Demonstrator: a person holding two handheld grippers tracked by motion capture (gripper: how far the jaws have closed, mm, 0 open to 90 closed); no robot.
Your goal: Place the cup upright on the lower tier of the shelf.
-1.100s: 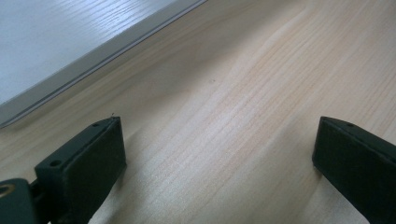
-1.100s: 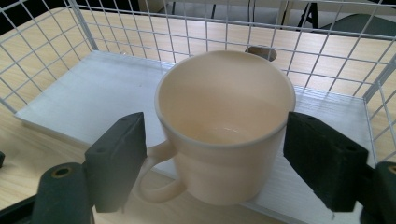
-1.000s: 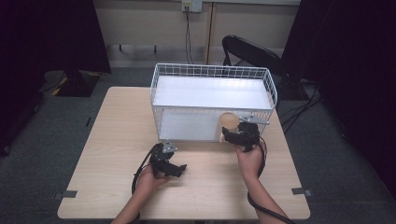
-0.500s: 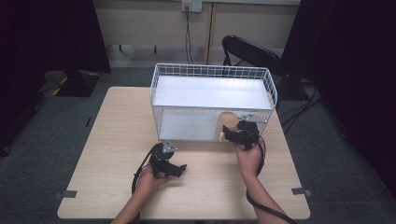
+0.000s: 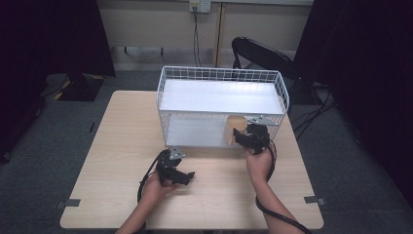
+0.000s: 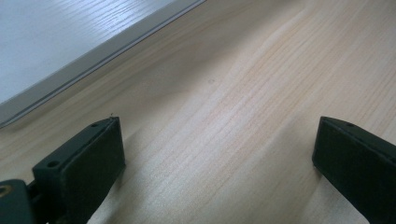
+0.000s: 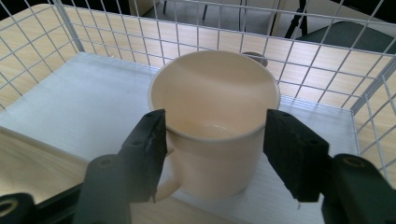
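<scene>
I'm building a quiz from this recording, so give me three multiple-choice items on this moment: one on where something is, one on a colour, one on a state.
1. Where does the mug stand?
A. on the rack's lower shelf
B. on the rack's top shelf
C. on the floor

2. What colour is the mug?
A. blue
B. cream
C. black

3. How are the left tongs?
A. shut on the mug
B. open over bare table
C. holding a cable

Answers: 1 A, it sits on the white board inside the wire rack, under the top shelf. 2 B, the right gripper view shows it cream. 3 B, the jaws stand apart with nothing between them.
</scene>
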